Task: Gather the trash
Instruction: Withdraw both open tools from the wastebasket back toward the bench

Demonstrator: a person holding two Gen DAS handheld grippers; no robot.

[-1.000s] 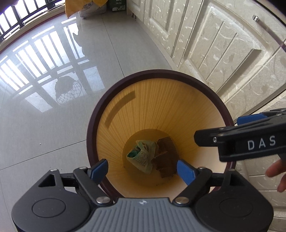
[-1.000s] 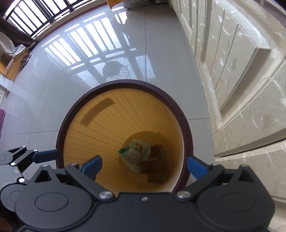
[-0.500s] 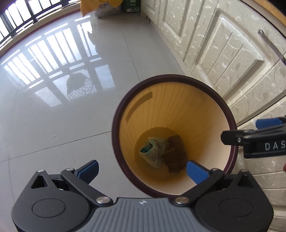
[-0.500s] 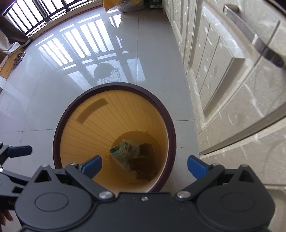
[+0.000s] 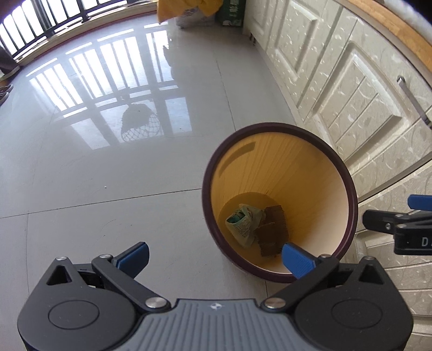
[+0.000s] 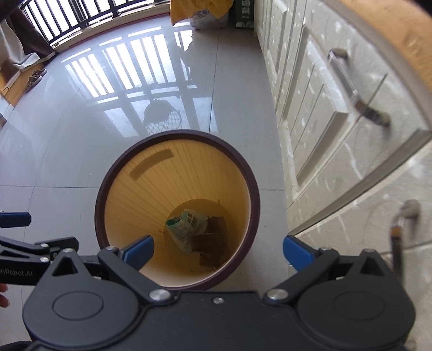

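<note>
Both my tools, left tool and right tool, are wide apart, holding nothing. Below them, the soft, light crumpled bag in the bin would pinch easily at its bunched top.

- Bright daylight from the railed window at top left.
- Strong glare and railing reflection on the glossy floor.
- Fisheye bending: cabinet doors curve toward the edges.
- Right-wrist view: countertop edge soft, slightly smeared.
- Bin interior evenly lit.
</note>
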